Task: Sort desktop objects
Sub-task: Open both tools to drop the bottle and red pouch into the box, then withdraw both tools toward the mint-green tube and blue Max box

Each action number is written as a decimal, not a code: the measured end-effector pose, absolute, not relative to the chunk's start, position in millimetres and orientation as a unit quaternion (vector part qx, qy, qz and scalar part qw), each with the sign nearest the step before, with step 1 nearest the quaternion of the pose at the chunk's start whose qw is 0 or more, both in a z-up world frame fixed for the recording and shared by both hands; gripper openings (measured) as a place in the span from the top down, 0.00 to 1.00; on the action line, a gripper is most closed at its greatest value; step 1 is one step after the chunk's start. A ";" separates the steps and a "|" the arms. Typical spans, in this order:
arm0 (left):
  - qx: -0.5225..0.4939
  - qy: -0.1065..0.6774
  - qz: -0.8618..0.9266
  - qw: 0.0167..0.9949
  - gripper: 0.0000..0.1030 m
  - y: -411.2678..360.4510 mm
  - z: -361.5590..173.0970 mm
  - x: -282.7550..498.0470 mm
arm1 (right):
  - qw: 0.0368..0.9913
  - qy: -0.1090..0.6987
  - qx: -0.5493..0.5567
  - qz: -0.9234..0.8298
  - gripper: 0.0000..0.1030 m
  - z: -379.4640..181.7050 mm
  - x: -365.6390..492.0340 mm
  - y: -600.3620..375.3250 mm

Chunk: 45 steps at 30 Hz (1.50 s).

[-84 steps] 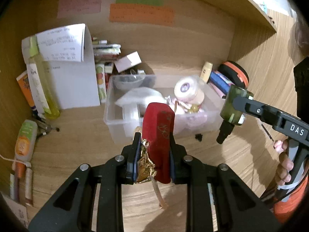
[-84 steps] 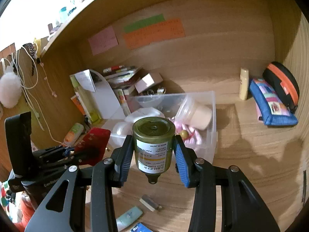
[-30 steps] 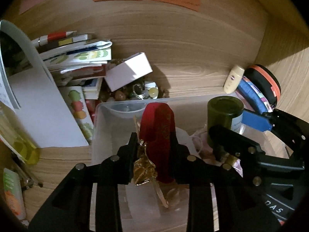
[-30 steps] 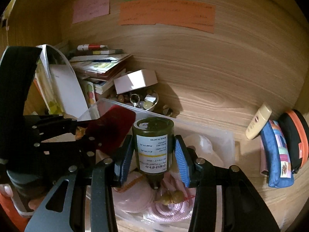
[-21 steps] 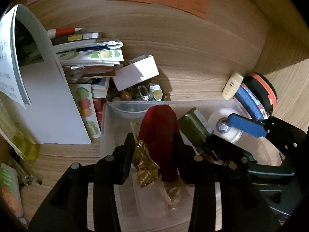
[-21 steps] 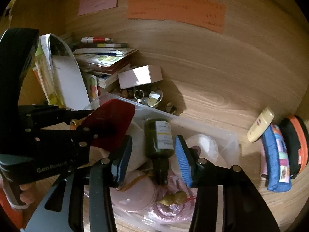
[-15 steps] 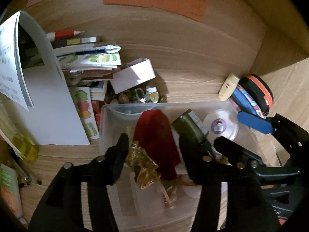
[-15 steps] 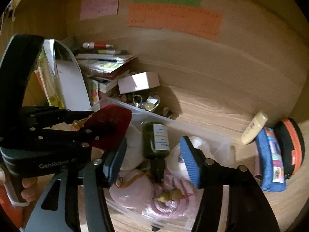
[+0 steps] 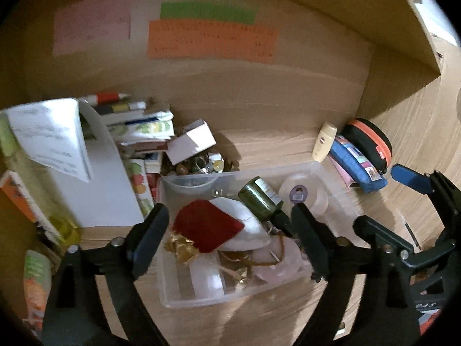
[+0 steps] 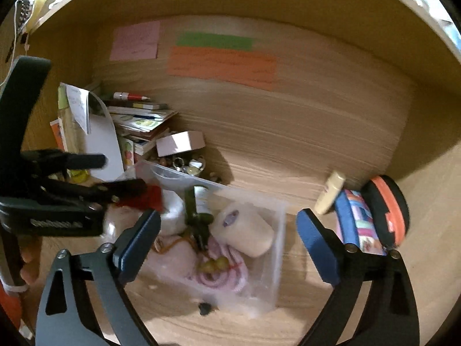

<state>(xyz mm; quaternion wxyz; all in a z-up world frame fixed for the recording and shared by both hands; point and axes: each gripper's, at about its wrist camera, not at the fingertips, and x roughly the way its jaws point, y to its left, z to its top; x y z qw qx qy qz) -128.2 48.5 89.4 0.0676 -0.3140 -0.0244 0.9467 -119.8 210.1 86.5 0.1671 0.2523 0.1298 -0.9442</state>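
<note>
One clear bin (image 9: 314, 170), one red pouch (image 9: 207, 227), one green bottle (image 9: 258, 199), three wall notes (image 9: 213, 41).

Red pouch (image 9: 206, 226) and dark green bottle (image 9: 260, 199) lie tilted — seemingly loose — inside clear bin (image 9: 288, 170).

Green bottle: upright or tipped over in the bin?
Tipped over: the green bottle lies on its side inside the clear bin, nozzle down among the other items.

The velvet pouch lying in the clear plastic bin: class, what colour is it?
Dark red. The pouch shows best in the left wrist view, with a gold tie at its neck.
</note>
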 end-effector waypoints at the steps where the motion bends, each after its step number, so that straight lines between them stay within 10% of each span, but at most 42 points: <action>1: -0.310 -0.019 0.948 0.064 0.13 48.8 91.6 -123.5 | 0.166 0.127 0.252 -0.945 0.07 86.3 -118.1 212.8; 29: -0.355 0.023 0.934 0.036 0.04 91.0 37.3 10.7 | 0.214 0.025 0.344 -0.914 0.00 -5.7 1.1 299.3; 45: -0.409 -0.011 0.912 0.028 0.04 84.3 -13.8 42.1 | 0.278 0.060 0.357 -0.890 0.15 -36.6 22.5 266.0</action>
